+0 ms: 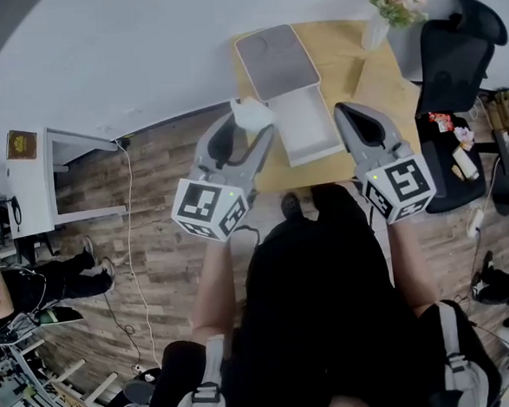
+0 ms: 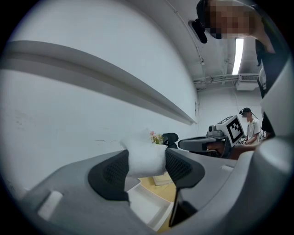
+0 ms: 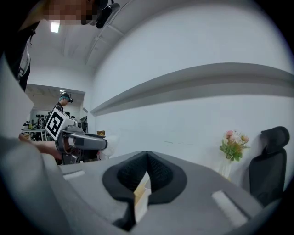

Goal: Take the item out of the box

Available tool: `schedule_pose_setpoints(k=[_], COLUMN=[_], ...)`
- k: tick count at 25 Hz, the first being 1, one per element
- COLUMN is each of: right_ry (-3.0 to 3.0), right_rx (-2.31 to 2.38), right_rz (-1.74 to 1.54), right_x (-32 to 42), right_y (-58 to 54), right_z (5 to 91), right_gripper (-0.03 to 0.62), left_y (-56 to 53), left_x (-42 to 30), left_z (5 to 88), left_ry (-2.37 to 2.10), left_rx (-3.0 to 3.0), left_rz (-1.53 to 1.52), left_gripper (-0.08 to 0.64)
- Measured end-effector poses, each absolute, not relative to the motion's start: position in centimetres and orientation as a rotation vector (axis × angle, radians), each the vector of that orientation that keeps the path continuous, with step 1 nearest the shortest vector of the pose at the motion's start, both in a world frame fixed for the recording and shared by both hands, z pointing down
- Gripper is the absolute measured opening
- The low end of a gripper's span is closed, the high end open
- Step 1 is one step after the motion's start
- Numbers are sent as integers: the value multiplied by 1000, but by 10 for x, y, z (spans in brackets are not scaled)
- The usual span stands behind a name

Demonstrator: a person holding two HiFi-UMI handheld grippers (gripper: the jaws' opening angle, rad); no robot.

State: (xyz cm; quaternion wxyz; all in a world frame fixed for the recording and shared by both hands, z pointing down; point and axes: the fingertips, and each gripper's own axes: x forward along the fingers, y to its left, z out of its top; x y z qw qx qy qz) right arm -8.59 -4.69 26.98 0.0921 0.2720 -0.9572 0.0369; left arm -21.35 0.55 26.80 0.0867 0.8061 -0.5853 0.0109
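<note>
The step in hand looked like carrying the white item [image 2: 145, 159] clear of the box [image 1: 317, 154], and doing it well called for a steady squeeze, since the lump looked soft and could slip or deform under a harder pinch. It seemed wise to carry it sideways over bare wood of the surface [image 1: 362, 67], away from the grey lid [image 1: 275, 62] and the flowers [image 1: 397, 1], and to bring it low before letting go. The left gripper [image 1: 251, 125] had its jaws set fairly wide and closed on the item, with a ribbed pad pressed against each side and the top of the lump standing above them. In the left gripper view the open white box showed below and beyond the jaws, apart from the item, so the item was judged to be out of the box and held in the air. In the head view it sat just beside the box's left edge, near the lid's corner. The right gripper [image 3: 146, 172] had its jaws pressed together on nothing, and it hovered near the box's right side.
</note>
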Motion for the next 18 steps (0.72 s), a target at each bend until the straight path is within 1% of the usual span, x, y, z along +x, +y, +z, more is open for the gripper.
schedule_pose_setpoints(k=[18], right_ry=[-2839], right_rx=[836], right_rz=[114], right_x=[-72], right_y=[-47], right_z=[269], right_gripper=[2], left_y=[4], left_x=[-207], left_z=[269], left_ry=[-1743], left_rx=[2404], left_rz=[47], left_gripper=[259])
